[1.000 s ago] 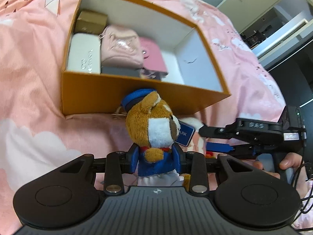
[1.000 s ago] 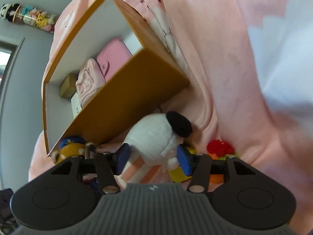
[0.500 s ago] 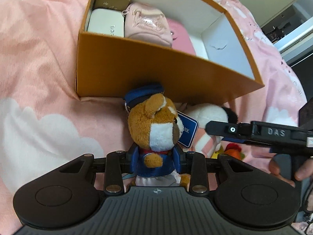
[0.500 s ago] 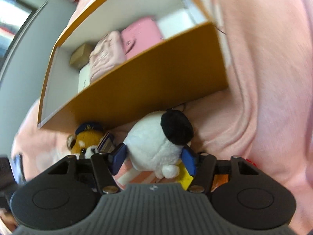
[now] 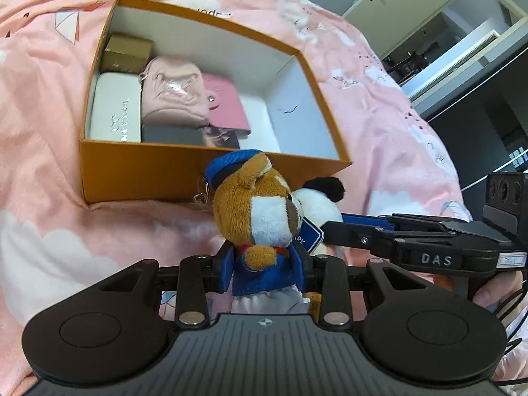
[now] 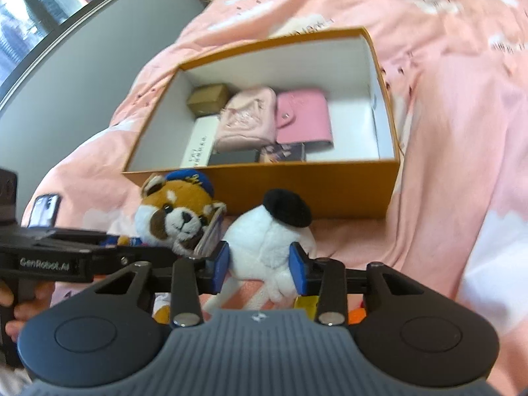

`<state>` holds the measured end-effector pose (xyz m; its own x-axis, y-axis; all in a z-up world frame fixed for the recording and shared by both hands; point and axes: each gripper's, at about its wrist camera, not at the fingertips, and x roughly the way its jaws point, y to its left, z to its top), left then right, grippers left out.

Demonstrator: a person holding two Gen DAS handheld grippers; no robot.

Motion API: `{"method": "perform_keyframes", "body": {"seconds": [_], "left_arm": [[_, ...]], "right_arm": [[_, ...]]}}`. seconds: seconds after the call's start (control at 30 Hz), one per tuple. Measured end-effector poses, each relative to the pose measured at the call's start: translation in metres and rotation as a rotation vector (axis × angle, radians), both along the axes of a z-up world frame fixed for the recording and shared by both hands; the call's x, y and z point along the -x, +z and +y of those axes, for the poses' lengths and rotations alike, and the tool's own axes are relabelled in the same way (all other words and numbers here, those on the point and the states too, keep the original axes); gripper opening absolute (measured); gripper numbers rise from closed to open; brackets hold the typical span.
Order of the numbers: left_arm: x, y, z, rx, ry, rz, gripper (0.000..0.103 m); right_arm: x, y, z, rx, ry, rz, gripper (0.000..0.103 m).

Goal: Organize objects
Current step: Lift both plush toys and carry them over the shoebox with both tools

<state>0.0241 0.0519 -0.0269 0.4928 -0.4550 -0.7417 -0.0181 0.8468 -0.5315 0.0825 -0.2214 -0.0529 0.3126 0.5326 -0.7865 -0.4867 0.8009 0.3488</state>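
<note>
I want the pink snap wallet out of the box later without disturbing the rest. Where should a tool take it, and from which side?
Judging by its pose, grip the pink snap wallet across its short width at the end toward the box's bare white floor, coming from above. It lies flat, its other long edge sits against the pale pink pouch, and the orange box walls block side approaches.

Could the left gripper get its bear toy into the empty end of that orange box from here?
Probably yes. The orange box is open-topped, its right end bare, and nothing stands between it and the bear toy in the left gripper.
</note>
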Motion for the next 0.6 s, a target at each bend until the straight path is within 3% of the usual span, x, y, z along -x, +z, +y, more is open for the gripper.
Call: {"method": "perform_keyframes", "body": {"seconds": [0.37, 0.6], "left_arm": [[-0.012, 0.044, 0.001, 0.071, 0.007, -0.145, 0.04], [-0.058, 0.071, 0.004, 0.048, 0.028, -0.241, 0.04]], "right_arm": [[0.002, 0.07, -0.001, 0.016, 0.061, -0.181, 0.038], [-0.029, 0.104, 0.007, 0.011, 0.054, -0.302, 0.034]]}}
